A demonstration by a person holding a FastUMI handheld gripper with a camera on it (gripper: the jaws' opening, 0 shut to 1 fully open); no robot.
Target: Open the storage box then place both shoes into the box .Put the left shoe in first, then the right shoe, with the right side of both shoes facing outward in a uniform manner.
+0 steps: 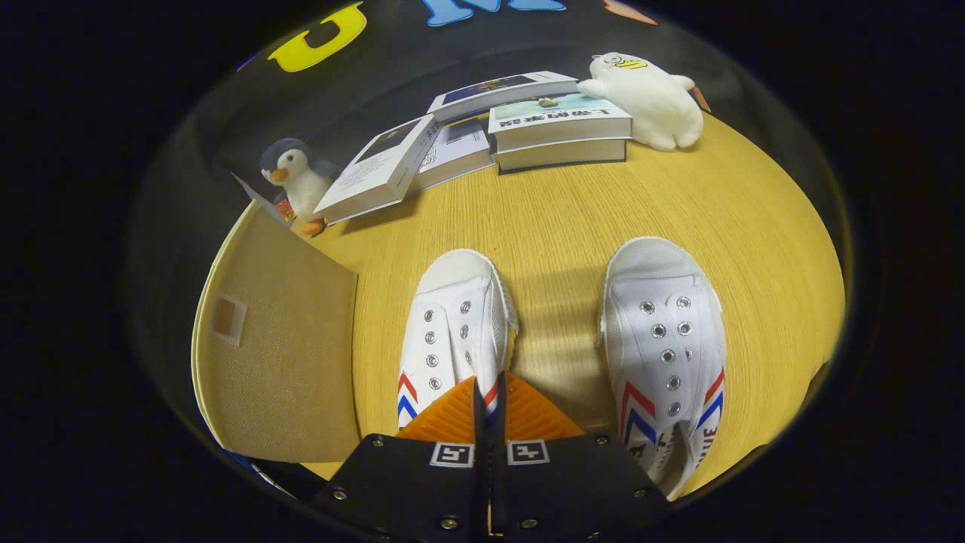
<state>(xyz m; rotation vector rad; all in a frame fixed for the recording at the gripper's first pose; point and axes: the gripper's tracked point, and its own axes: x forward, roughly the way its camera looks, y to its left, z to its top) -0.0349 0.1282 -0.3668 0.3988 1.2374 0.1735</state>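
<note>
We are looking at a light wooden table [573,204] with a fine straight grain, lying under even light that is casting soft shadows across it. A black cloth wall [392,68] is rising behind the table's far edge, and darkness is surrounding the table's sides.

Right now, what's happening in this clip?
A hand-held gripper sits low over the wooden table, its fingers closed together on the rear edge of the left of two white canvas shoes, apparently pinching it. The other white shoe stands beside it, untouched. A beige fabric storage box panel is just left of the shoes. Beyond them lie stacked books, a penguin plush and a white plush duck. Neither shoe is in the box.
</note>
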